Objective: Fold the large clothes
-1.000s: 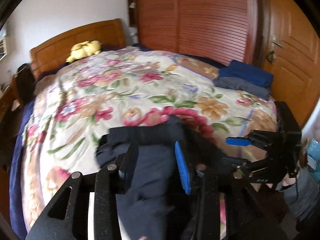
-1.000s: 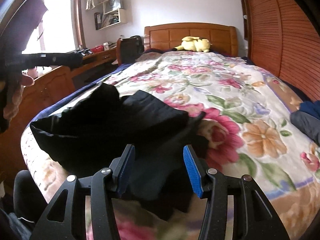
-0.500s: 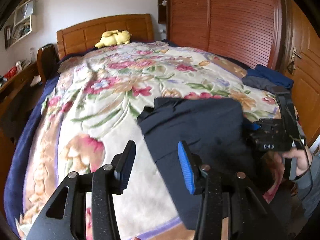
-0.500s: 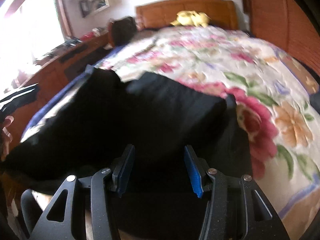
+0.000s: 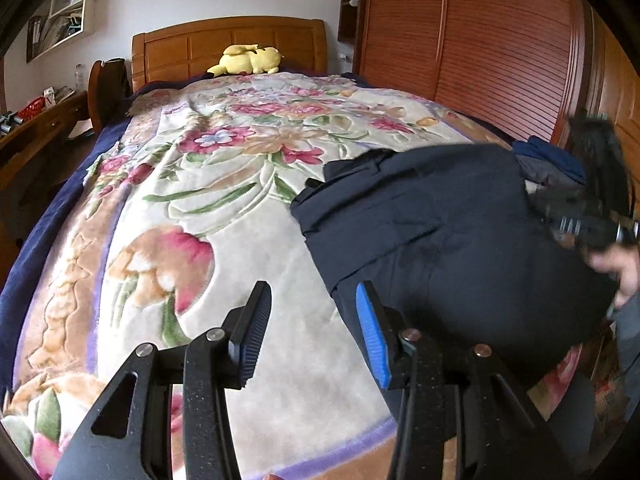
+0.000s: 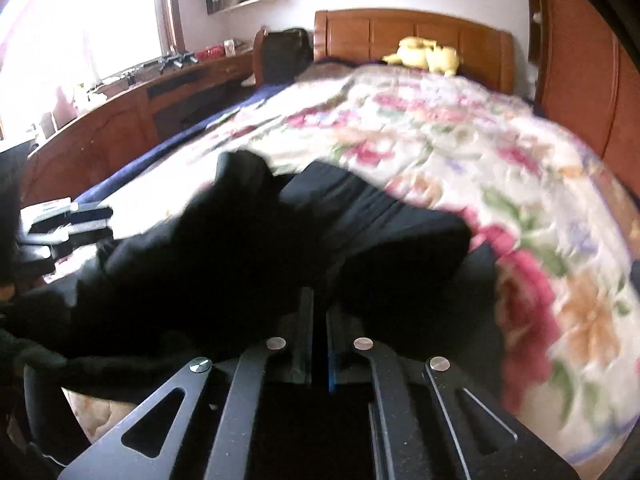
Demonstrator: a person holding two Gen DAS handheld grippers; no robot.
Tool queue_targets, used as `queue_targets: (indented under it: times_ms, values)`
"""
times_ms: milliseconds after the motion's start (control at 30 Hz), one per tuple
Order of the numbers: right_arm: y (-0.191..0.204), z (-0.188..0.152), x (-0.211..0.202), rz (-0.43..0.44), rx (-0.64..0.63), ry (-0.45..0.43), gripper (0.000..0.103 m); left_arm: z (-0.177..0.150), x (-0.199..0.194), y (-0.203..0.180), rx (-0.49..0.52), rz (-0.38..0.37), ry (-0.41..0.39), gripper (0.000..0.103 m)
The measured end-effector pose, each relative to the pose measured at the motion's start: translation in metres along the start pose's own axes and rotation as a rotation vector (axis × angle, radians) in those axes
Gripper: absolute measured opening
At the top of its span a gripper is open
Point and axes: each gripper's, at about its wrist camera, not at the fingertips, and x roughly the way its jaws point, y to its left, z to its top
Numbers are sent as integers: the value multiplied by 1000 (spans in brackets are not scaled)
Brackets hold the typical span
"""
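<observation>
A large dark navy garment (image 5: 440,232) lies folded over at the foot of the floral bedspread (image 5: 224,208). My left gripper (image 5: 312,332) is open and empty, just left of the garment's near edge, above the bedspread. My right gripper (image 6: 319,316) is shut on the near edge of the dark garment (image 6: 248,248), which bunches up in front of the fingers. The right gripper also shows blurred in the left wrist view (image 5: 592,216), at the garment's right side.
A stack of folded blue and grey clothes (image 5: 548,164) sits at the bed's right edge by the wooden wardrobe (image 5: 480,48). A yellow plush toy (image 5: 248,58) lies at the headboard. A wooden desk (image 6: 132,112) runs along the left side of the bed.
My right gripper has closed on the garment's near edge. My left gripper has let the garment go and moved left, off the cloth, staying open.
</observation>
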Motion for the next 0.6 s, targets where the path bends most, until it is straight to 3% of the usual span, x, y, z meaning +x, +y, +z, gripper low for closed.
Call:
queue_targets:
  times_ms: [300,400,500,600]
  values:
    - [-75,39,-46,-151,-23,-54,2,8,0,-24,4,-55,-22,45]
    - [-116,21,-33,-160,35,-1,2,13,-2,-35,16,-79,-36,45]
    - [-123,-17,-1,-140,31,78,2,19,-4,-50,39,-103,-52,45]
    - [-120,-35,1,-82,77,40,2,22,-1,-59,55,-116,-52,45]
